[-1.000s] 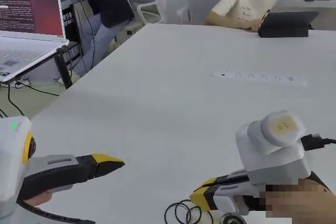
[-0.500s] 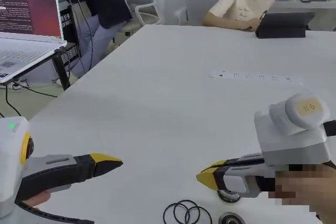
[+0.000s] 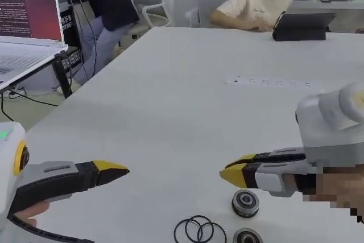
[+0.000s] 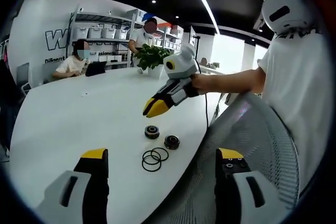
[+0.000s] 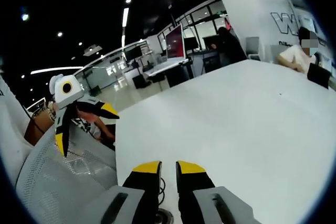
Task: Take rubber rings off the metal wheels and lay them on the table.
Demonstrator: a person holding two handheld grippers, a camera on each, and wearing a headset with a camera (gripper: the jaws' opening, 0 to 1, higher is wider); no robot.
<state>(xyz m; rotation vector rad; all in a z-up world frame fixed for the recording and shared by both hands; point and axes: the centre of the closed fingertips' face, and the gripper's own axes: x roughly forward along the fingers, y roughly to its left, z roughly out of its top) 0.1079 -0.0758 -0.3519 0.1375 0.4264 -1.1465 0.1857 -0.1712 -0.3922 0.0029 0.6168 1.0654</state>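
Three rings [image 3: 199,230] lie on the counter [image 3: 187,112]. The right gripper [image 3: 230,174] hovers above a wheel [image 3: 245,202], closed and empty, while the left gripper [image 3: 116,171] is wide open. Next, likely: steady that wheel and peel off its ring.

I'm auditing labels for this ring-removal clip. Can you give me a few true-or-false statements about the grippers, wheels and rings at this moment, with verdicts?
1. Loose rubber rings lie on the table next to the wheels. True.
2. The right gripper is clamped on a metal wheel. False: its jaws are together on nothing, and it hangs above the table, clear of both wheels.
3. The left gripper has its jaws wide apart and holds nothing. True.
4. A single metal wheel lies on the table. False: there are two, the far wheel and the near wheel.
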